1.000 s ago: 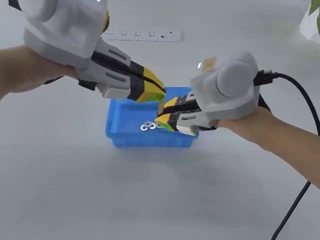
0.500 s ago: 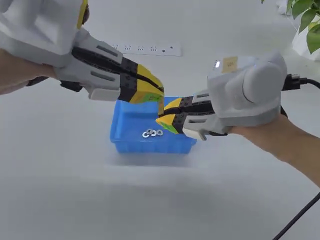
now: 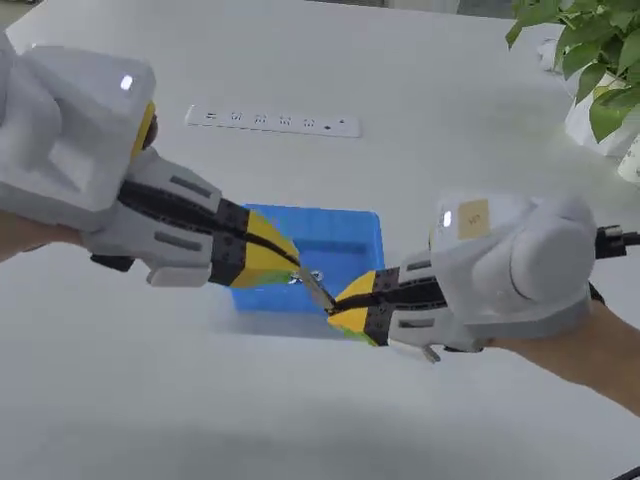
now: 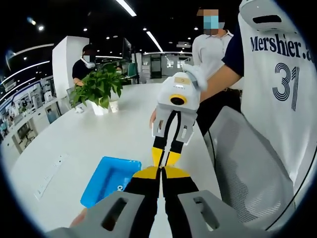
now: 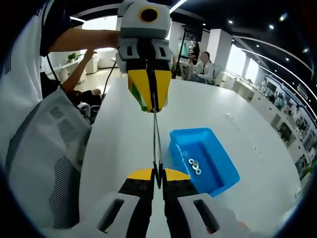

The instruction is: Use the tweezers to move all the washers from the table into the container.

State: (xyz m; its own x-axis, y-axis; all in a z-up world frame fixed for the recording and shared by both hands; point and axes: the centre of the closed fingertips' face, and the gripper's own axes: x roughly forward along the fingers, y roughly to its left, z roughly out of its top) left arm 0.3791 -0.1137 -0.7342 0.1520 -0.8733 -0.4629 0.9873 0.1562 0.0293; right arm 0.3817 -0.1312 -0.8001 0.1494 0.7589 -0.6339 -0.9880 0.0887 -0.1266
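One pair of tweezers (image 5: 156, 144) bridges the two grippers above the white table (image 5: 119, 158). The right gripper (image 5: 158, 176) pinches one end and the left gripper (image 5: 153, 106) is clamped on the other. Three washers (image 5: 194, 166) lie clustered inside the one blue container (image 5: 204, 146) alongside.

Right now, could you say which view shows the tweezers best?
The right gripper view: the tweezers show full length, held at both ends. Head view: a short stretch. Left gripper view: too thin to tell.
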